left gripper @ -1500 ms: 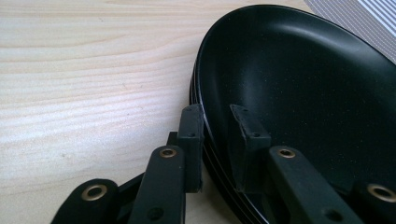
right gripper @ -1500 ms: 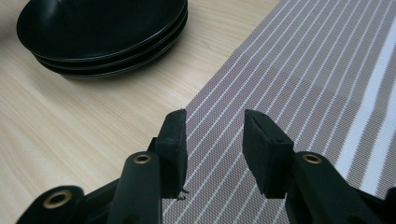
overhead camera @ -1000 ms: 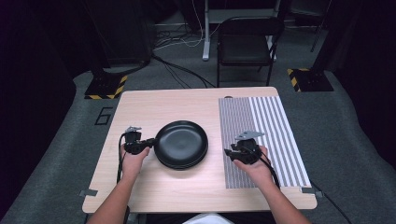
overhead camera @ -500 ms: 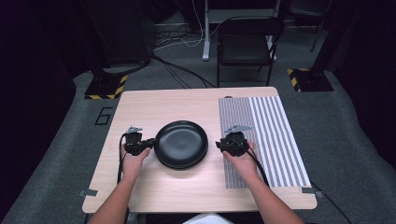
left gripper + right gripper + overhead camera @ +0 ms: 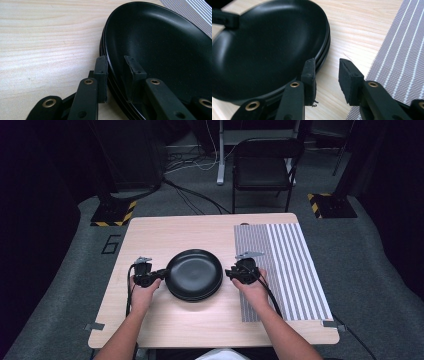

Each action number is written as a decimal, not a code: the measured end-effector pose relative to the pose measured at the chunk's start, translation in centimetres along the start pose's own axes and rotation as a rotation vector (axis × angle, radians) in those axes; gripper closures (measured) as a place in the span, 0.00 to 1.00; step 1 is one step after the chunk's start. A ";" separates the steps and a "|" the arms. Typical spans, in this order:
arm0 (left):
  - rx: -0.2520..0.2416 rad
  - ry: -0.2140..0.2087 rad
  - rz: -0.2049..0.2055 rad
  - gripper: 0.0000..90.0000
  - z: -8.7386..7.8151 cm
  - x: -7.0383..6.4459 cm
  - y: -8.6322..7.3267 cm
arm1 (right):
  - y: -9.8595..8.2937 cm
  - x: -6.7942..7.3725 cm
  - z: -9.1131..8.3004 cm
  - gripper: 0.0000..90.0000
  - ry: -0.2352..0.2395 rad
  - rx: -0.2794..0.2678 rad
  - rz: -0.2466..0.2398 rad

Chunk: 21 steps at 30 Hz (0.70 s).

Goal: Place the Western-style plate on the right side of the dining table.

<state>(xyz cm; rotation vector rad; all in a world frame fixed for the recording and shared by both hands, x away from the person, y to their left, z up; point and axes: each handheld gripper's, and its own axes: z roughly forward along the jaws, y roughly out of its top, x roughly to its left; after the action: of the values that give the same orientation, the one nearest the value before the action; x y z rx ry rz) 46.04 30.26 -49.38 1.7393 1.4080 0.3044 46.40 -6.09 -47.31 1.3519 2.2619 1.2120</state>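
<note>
So, pale wood table, striped mat on its right side, a chair and cables on the grey floor behind. Left gripper has its jaws straddling the left rim of the stacked black plates, sitting mid-table. Right gripper hangs half open, empty, just beside the right rim.

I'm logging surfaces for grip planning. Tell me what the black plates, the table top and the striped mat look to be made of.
Black plates: matte black with a soft sheen and fine speckle, likely melamine or glazed ceramic; I cannot tell which.
Table top: pale wood grain, smooth, probably laminate or veneer.
Striped mat: woven grey and white ribs, seemingly fabric or vinyl weave.
</note>
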 end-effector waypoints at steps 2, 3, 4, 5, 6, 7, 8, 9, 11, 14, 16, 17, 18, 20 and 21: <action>-0.004 -0.001 -0.010 0.83 -0.1 0.0 0.0 | 0.1 0.0 0.1 0.73 0.017 -0.013 0.031; -0.006 -0.005 -0.012 0.83 -0.1 0.1 0.0 | 0.1 0.1 0.2 0.74 0.030 -0.015 0.054; -0.006 -0.005 -0.012 0.83 -0.1 0.1 0.0 | 0.1 0.1 0.3 0.74 0.035 -0.017 0.066; -0.005 -0.006 -0.014 0.84 -0.1 0.1 0.0 | 0.1 0.1 0.3 0.74 0.049 -0.020 0.080; -0.005 -0.006 -0.014 0.84 -0.1 0.1 0.0 | 0.1 0.1 0.3 0.74 0.049 -0.020 0.080; -0.005 -0.006 -0.013 0.84 -0.2 0.1 -0.1 | 0.2 0.2 0.5 0.73 0.080 -0.016 0.114; -0.005 -0.006 -0.014 0.84 -0.2 0.1 -0.1 | 0.1 0.3 0.6 0.73 0.087 -0.009 0.131; -0.006 -0.007 -0.017 0.84 -0.2 0.1 -0.1 | 0.2 0.3 0.8 0.72 0.091 0.001 0.135; -0.007 -0.010 -0.018 0.84 -0.2 0.1 -0.1 | 0.1 0.4 1.3 0.72 0.088 0.013 0.141; -0.007 -0.022 -0.023 0.83 -0.2 0.3 -0.2 | 0.0 0.2 1.9 0.73 0.114 0.027 0.188; -0.005 -0.030 -0.022 0.83 -0.3 0.4 -0.2 | -0.2 0.0 2.4 0.75 0.148 0.031 0.217; -0.003 -0.041 -0.035 0.83 -0.3 0.5 -0.3 | -0.2 0.0 2.5 0.76 0.149 0.034 0.228; -0.003 -0.041 -0.035 0.83 -0.3 0.5 -0.3 | -0.2 0.0 2.6 0.77 0.140 0.036 0.227; -0.001 -0.043 -0.037 0.83 -0.4 0.5 -0.3 | -0.2 0.0 2.7 0.79 0.131 0.036 0.229; 0.000 -0.038 -0.036 0.83 -0.4 0.5 -0.2 | -0.2 0.0 2.7 0.80 0.131 0.034 0.230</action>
<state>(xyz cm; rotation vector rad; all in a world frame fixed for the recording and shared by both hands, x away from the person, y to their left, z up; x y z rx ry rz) 45.81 30.88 -49.49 1.7091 1.4108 0.2500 47.81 -4.73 -49.18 1.6275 2.2712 1.3775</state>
